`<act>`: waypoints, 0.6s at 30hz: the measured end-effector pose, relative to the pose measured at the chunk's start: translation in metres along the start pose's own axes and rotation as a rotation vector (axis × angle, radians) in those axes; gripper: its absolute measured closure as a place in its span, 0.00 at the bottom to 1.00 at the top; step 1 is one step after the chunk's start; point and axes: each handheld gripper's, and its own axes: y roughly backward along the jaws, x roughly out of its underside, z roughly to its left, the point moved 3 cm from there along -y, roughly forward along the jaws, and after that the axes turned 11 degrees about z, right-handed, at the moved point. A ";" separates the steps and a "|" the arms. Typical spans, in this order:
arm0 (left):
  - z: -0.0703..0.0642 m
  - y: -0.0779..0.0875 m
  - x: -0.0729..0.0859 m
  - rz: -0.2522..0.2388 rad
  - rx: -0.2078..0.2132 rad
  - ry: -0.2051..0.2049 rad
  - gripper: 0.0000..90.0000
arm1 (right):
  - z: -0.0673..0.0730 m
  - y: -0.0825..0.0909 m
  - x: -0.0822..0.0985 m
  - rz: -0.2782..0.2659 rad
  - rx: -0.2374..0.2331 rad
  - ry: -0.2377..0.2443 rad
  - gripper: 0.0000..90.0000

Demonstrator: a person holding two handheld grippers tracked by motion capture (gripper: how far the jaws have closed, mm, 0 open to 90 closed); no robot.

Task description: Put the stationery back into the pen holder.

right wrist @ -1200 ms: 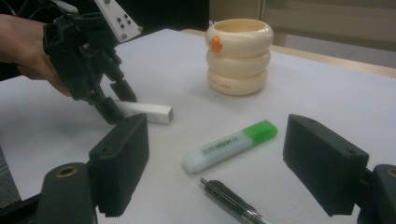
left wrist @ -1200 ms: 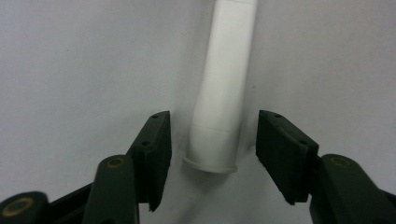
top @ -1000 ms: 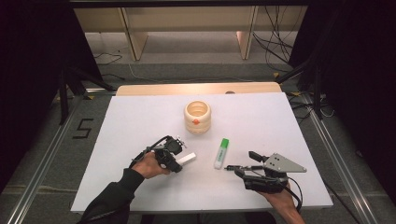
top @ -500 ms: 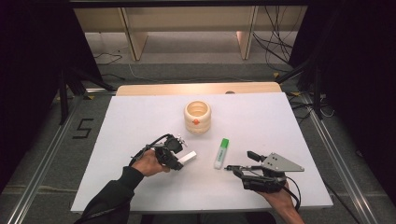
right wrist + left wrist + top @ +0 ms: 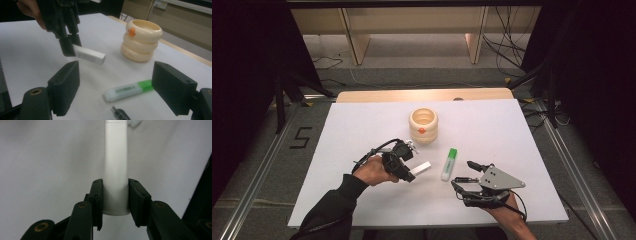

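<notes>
Holding a white stick-shaped tube (image 5: pixel 115 167) in my left gripper (image 5: pixel 406 167) right now, and the jaws have just been closing on it: in the left gripper view the two pads sit tight against its near end, with the rest of it poking straight out ahead. From the right gripper view it hangs clear above the white table (image 5: pixel 362 125), tilted a bit, free end pointing toward the cream ringed cup (image 5: pixel 423 125).

Using that cup as my landmark: the tube is on my side of it and a little to its left. A green-capped highlighter (image 5: pixel 449 163) lies flat on the table, also on my side of the cup but slightly to its right, apart from the tube.

My right gripper (image 5: pixel 468 175) is further back toward me than the highlighter, jaws spread wide with nothing between them, just facing the highlighter and cup.
</notes>
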 end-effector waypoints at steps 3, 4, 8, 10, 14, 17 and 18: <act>-0.004 0.002 -0.003 0.000 -0.003 -0.012 0.74 | 0.003 -0.003 -0.002 0.015 0.007 0.041 0.26; -0.006 0.002 -0.004 0.001 0.005 -0.015 0.74 | 0.005 -0.004 -0.003 0.020 0.010 0.061 0.27; -0.009 0.006 -0.010 0.006 0.003 -0.033 0.74 | 0.010 -0.008 -0.005 0.035 0.037 0.136 0.27; -0.012 0.009 -0.012 0.002 0.010 -0.042 0.74 | 0.013 -0.011 -0.008 0.041 0.035 0.172 0.27; -0.011 0.016 -0.016 -0.005 0.010 -0.053 0.74 | 0.017 -0.017 -0.014 0.049 0.038 0.234 0.28; -0.012 0.016 -0.020 0.000 0.012 -0.058 0.74 | 0.020 -0.024 -0.017 0.068 0.062 0.289 0.28; -0.013 0.016 -0.021 0.007 0.008 -0.064 0.74 | 0.021 -0.027 -0.018 0.072 0.069 0.308 0.28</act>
